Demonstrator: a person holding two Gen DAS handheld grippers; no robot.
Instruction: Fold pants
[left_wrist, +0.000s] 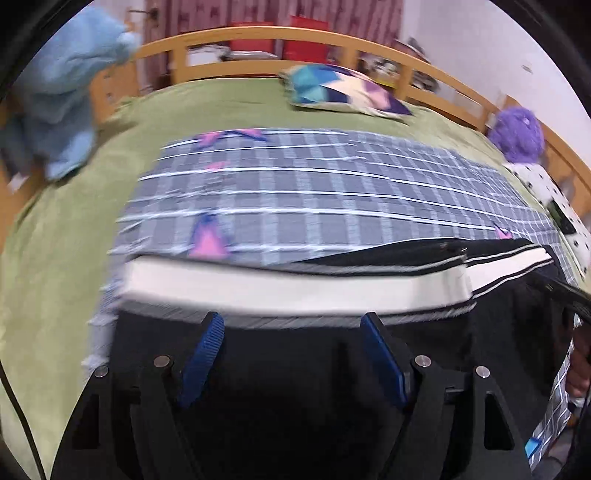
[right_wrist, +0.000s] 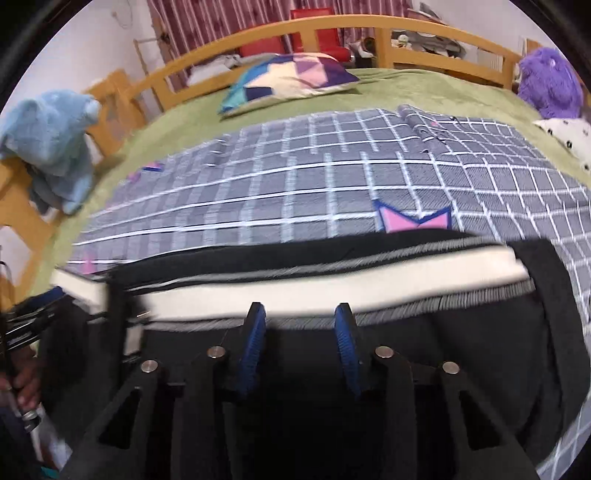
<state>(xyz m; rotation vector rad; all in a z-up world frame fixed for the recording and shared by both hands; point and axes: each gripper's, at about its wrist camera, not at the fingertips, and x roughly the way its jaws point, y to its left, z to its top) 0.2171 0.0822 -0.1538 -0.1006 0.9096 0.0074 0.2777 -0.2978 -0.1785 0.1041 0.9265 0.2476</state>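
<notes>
Left wrist view: left gripper (left_wrist: 291, 321) gapes wide, right gripper (right_wrist: 300, 312) narrower, over black pants (left_wrist: 295, 369) at six o'clock; likely regrasping next.

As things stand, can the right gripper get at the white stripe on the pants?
Probably yes. The right gripper is open, its tips right at the white stripe of the pants, with nothing between them.
</notes>
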